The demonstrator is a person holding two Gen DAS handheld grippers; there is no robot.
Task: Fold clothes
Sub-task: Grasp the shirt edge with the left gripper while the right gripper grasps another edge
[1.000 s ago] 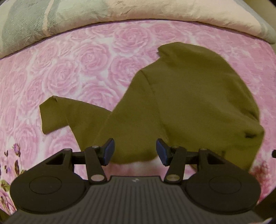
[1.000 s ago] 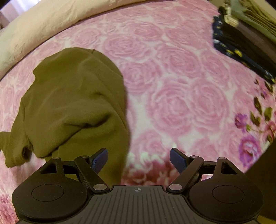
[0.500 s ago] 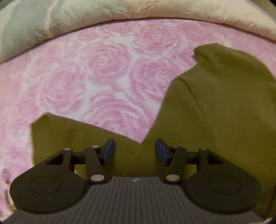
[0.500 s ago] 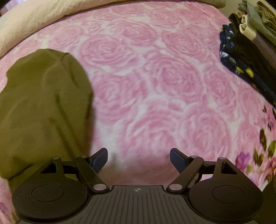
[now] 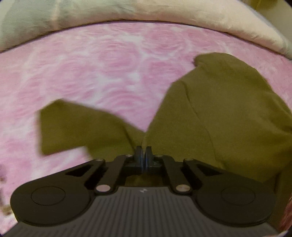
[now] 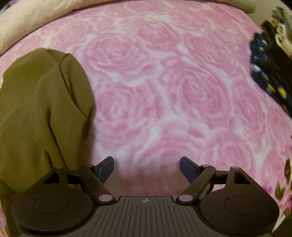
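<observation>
Pinching the olive shirt (image 5: 228, 113) at its underarm on the pink bed (image 5: 109, 69), our left tongs (image 5: 143, 154) have just snapped shut there, right tongs (image 6: 147, 168) wide over bare cover, so folding can start.

pink rose-patterned bedspread (image 6: 182, 94), cream duvet (image 5: 182, 16)

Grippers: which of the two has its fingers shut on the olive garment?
The left gripper: its fingers are pinched on a fold of the olive garment. The right gripper stands open over bare pink rose blanket, the garment beside its left finger.
</observation>
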